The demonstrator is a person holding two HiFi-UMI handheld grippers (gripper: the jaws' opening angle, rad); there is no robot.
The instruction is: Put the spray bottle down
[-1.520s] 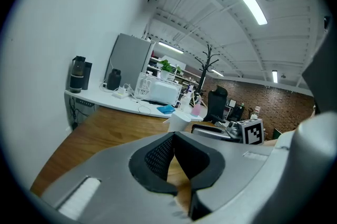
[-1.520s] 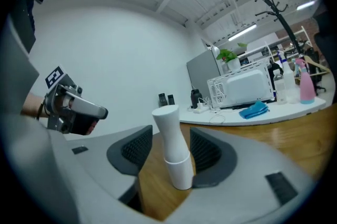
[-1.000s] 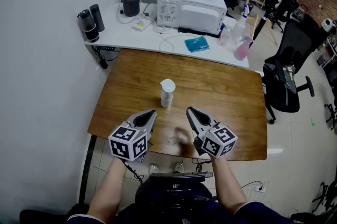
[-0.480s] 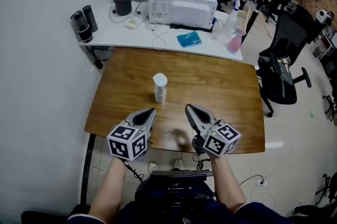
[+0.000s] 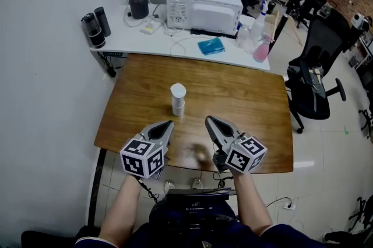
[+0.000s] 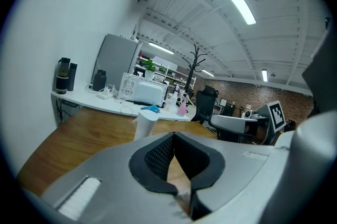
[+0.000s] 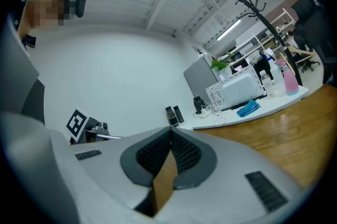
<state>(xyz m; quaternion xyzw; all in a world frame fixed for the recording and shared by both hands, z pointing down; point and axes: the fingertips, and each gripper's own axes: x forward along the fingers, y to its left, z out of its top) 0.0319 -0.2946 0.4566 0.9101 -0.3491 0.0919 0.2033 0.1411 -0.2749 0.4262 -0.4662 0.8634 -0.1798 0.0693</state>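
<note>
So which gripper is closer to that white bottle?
Left. The left gripper sits just short of the spray bottle; the right gripper is farther off, to its right.

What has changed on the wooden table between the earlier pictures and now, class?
Nothing visibly moved, was gripped or let go. The spray bottle stands upright on the table as before, clear of the left gripper and right gripper, both shut and empty.

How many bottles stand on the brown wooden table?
1: the white cylindrical spray bottle stands upright on the brown wooden table, beyond the left gripper and right gripper, which may hide some near edge.
</note>
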